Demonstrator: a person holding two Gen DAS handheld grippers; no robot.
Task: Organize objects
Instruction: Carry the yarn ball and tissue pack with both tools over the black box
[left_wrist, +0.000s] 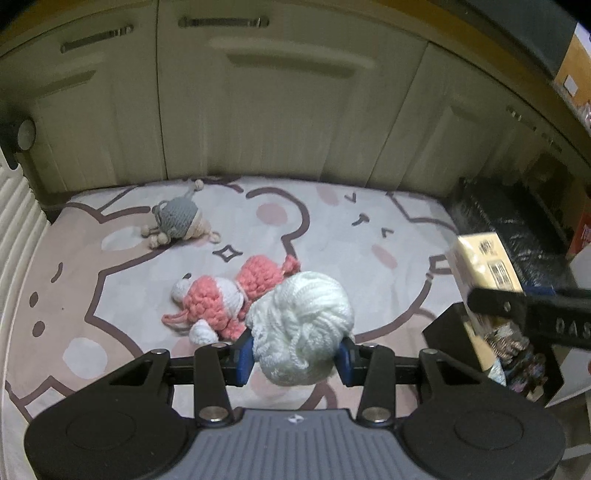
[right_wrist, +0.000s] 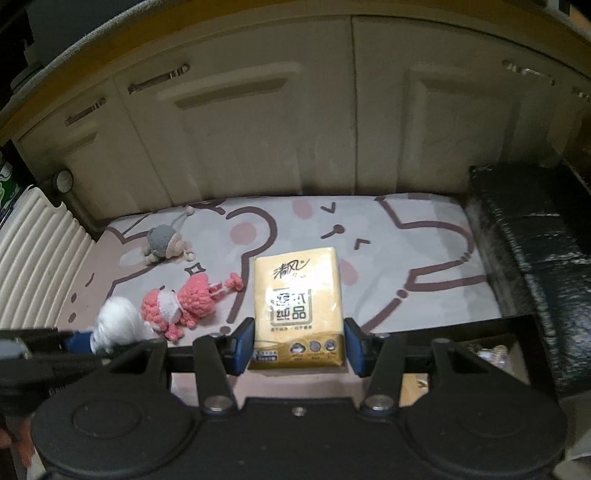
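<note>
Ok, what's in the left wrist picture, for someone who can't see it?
The left gripper holds a ball of white yarn above a cartoon-print mat. A pink and white crochet toy and a grey one lie on the mat.

Two crocheted toys are lying on the mat (right_wrist: 424, 258): one pink-and-white toy (left_wrist: 225, 301) and one grey toy (left_wrist: 177, 219). One ball of white yarn (left_wrist: 301, 325) and one yellow tissue pack (right_wrist: 297, 306) are showing up too (each sitting between a pair of blue pads), so that is making four loose items in all. One black box (left_wrist: 447, 328) of small mixed items is sitting at the mat's right edge (contents too blurred to count), and four cabinet handles are showing in the right wrist view.
</note>
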